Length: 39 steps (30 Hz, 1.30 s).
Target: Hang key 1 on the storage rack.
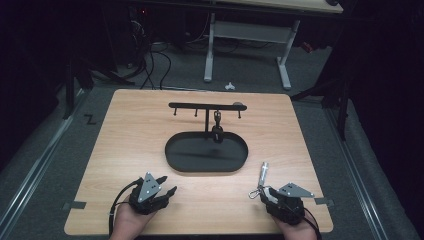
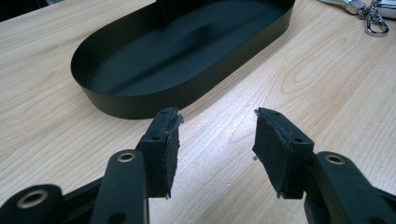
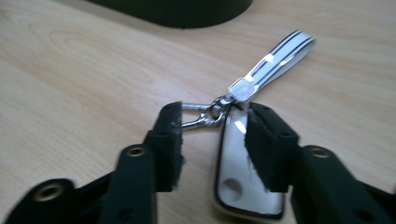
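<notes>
Right now my right gripper point(image 3: 212, 116) has its jaws apart, straddling the white car key fob point(image 3: 238, 186) with metal clasp and striped strap point(image 3: 275, 58); its long axis runs toward one o'clock. My left gripper point(image 1: 159, 187), open and empty, sits well apart at nine o'clock.

Dark lab; cables point(image 1: 150, 62), desk frame point(image 1: 247, 37)

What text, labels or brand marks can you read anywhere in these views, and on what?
None readable.
Key fob: white face, no legible lettering; the picture is blurred there.
Metal tag on the striped strap: any engraving is too small and blurred to read.
Black oval tray: plain, no marking.
Dark mark on the floor left of the table: resembles "Z", uncertain.
</notes>
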Tool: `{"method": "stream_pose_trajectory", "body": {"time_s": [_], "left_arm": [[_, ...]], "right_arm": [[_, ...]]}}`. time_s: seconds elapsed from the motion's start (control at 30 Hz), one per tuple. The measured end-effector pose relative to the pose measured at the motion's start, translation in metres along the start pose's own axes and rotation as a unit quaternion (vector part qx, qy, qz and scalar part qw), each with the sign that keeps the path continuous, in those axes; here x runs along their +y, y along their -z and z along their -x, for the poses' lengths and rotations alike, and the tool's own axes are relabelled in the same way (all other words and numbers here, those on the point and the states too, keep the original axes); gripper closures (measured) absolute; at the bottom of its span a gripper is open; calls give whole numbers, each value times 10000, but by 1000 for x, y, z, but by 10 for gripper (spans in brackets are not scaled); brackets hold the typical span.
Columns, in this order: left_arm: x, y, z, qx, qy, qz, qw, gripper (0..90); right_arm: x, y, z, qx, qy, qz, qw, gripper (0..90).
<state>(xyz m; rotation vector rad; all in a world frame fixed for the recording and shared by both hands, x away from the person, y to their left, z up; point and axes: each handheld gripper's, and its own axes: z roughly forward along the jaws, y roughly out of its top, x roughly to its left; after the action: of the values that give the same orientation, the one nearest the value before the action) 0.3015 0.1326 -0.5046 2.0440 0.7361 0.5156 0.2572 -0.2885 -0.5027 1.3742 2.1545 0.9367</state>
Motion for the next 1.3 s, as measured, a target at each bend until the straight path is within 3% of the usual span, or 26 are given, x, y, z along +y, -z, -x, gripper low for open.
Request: {"method": "stream_pose_trajectory", "body": {"time_s": [0.13, 0.17, 0.27, 0.47, 0.63, 0.87, 1.07, 1.2, 1.3], "left_arm": [[-1, 0, 0, -10, 13, -5, 10000, 501], [-1, -1, 0, -11, 16, -9, 10000, 501], [-1, 0, 0, -15, 13, -23, 10000, 501], [-5, 5, -1, 43, 29, -57, 10000, 501], [-7, 8, -3, 73, 48, -49, 9999, 501], [-7, 6, -2, 43, -3, -82, 10000, 501], [-7, 7, -2, 35, 16, -63, 10000, 501], [-6, 6, -1, 27, -26, -72, 10000, 501], [-6, 6, -1, 24, -26, -59, 10000, 501]], "right_arm": [[-2, -6, -3, 310, -91, -160, 9994, 743], [-2, -7, -5, 331, -16, -188, 9993, 771], [-1, -14, -11, 258, 124, -291, 9992, 829], [13, -35, -14, 220, 296, -542, 9978, 838], [33, -54, -19, 145, 544, -717, 9958, 821], [59, -74, -4, 26, 550, -1001, 9934, 801], [73, -56, 13, 32, 366, -993, 9944, 727], [70, -52, 21, 148, 265, -1387, 9899, 638], [66, -54, 22, 186, 352, -1571, 9868, 592]]}}
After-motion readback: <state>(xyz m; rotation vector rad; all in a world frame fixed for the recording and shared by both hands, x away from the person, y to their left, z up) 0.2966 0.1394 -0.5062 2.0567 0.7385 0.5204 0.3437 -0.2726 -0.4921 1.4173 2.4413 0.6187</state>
